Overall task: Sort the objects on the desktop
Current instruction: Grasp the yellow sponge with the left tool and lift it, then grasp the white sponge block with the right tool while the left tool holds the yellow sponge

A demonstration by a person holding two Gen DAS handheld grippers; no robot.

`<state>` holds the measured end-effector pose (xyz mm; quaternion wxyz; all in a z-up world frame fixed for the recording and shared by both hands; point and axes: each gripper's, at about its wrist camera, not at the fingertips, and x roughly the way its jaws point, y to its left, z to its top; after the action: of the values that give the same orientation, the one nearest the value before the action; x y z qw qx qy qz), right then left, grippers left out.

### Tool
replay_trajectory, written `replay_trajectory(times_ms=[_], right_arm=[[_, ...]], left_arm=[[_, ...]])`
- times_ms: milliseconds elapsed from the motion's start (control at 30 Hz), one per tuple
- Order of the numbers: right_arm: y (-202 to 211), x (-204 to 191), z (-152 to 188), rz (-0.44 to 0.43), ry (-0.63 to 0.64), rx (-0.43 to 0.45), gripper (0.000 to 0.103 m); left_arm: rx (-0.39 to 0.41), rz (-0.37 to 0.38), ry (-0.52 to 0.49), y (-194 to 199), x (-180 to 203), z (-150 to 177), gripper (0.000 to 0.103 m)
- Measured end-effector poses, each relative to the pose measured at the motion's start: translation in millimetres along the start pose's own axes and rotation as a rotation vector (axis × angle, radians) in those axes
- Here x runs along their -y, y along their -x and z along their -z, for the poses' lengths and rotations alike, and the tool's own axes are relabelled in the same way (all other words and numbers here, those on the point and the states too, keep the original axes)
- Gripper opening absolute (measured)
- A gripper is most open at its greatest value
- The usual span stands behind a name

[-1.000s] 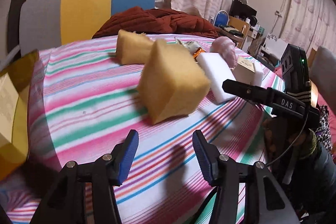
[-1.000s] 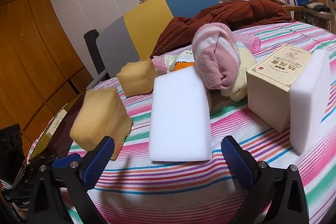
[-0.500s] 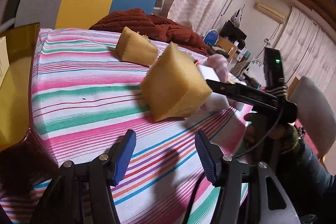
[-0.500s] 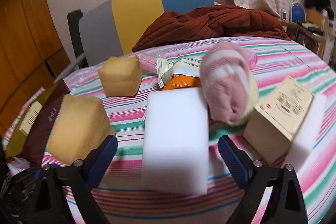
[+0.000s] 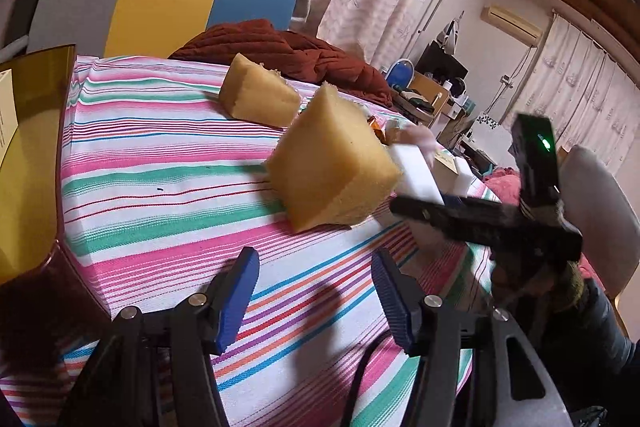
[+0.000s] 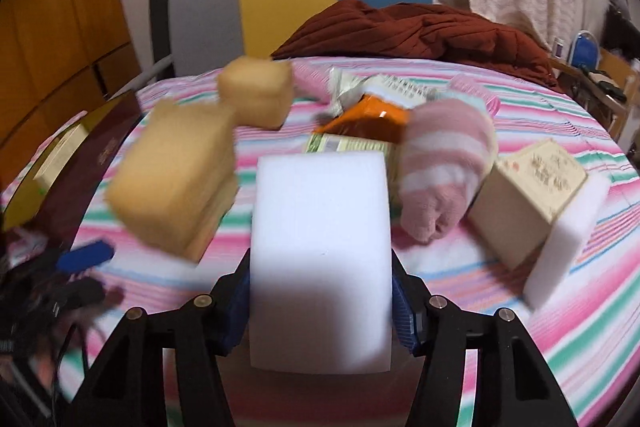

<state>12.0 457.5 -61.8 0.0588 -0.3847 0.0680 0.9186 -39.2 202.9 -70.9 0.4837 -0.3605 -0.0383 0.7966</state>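
R tongs [image 6: 320, 301] pinch foam block [image 6: 320, 203] (white, smooth)

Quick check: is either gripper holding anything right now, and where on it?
The right gripper clamps the white sponge block by its two long sides, near its close end. The left gripper is open and holds nothing.

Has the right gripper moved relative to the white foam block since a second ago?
Yes. The right gripper has advanced toward the white foam block; its fingers now flank the block's sides, where before they stood short of it on the striped tablecloth.
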Motion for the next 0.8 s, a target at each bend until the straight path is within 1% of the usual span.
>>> replay_trajectory(times_ms=[67,133,200,300,367,467,533,600,633,667,700,767,800], right_arm=[[4.2,0.8,8.0,-0.033,-0.022,-0.008,0.064],[8.9,2.9,16.1,-0.068,-0.048,-0.005,0.083],[14.1,6.0,23.3,-0.101,-0.073,0.025,0.09],[17.7,10.7,30.2,-0.131,-0.111,0.067,0.091],[16.9,15.1,33.6,-0.131,-0.128,0.098,0.091],[14.4,14.0,38.7,-0.14,-0.115,0.145,0.097],[14.0,11.2,40.0,-0.147,-0.101,0.165,0.1],[14.4,12.7,40.7,-0.171,-0.107,0.179,0.101],[14.4,15.6,41.2,-0.189,-0.118,0.187,0.101],[14.3,18.5,41.6,-0.207,-0.129,0.195,0.101],[14.7,20.7,42.3,-0.223,-0.14,0.204,0.101],[15.3,23.2,43.4,-0.245,-0.153,0.22,0.101],[15.5,23.1,43.6,-0.248,-0.152,0.224,0.101]], left_arm=[[0.0,0.002,0.001,-0.1,-0.5,0.0,0.059],[0.0,0.001,0.002,-0.2,-0.8,-0.1,0.059],[-0.003,-0.001,0.004,-0.8,-1.1,-0.8,0.059],[-0.031,-0.018,0.0,-2.4,0.7,-4.1,0.059],[-0.064,-0.053,-0.008,-4.6,6.0,-8.7,0.06],[-0.099,-0.079,-0.015,-6.1,16.2,-18.3,0.06],[-0.09,-0.078,-0.037,-4.0,27.1,-27.6,0.06],[-0.078,-0.08,-0.068,-1.9,40.1,-38.2,0.061],[-0.082,-0.087,-0.086,-2.9,46.3,-42.1,0.063],[-0.087,-0.111,-0.107,-6.5,52.1,-46.9,0.067],[-0.092,-0.135,-0.128,-10.1,57.8,-51.6,0.072],[-0.104,-0.187,-0.156,-20.5,64.8,-59.6,0.074],[-0.114,-0.204,-0.155,-25.7,65.9,-62.8,0.074]])
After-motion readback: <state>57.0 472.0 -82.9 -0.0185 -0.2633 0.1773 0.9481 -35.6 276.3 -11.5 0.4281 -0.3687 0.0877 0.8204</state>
